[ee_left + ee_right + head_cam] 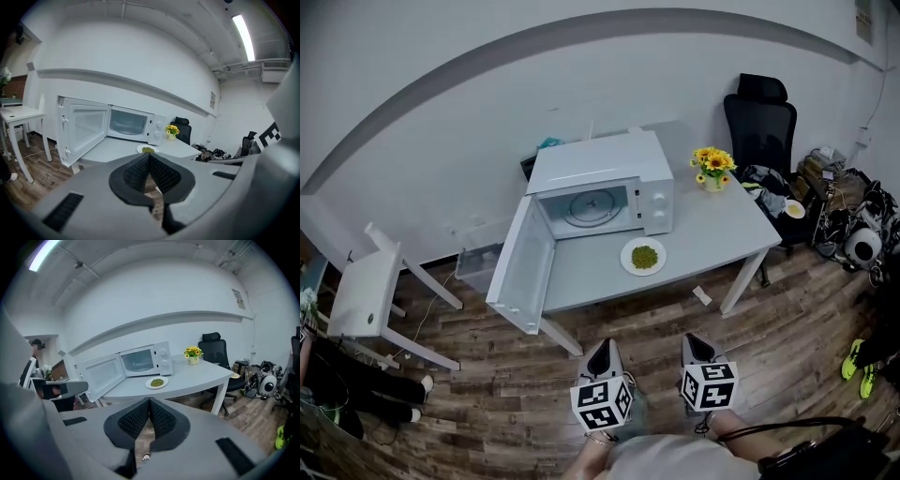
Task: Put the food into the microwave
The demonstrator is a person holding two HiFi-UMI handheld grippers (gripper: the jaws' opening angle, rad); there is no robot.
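A white plate of green food (644, 256) lies on the white table (712, 234), in front of the white microwave (605, 183). The microwave's door (523, 267) hangs wide open to the left and its chamber is empty. Both grippers are held low, well short of the table's front edge. My left gripper (602, 354) is shut with nothing in it. My right gripper (695, 347) is also shut and empty. The plate (148, 150) shows beyond the left gripper (149, 157); in the right gripper view the plate (157, 382) lies past the right gripper (149, 402).
A vase of yellow flowers (713, 170) stands at the table's back right. A black office chair (761, 127) and a pile of gear (848, 220) lie to the right. A white side table (366, 291) stands at the left. A clear bin (478, 267) sits under the open door.
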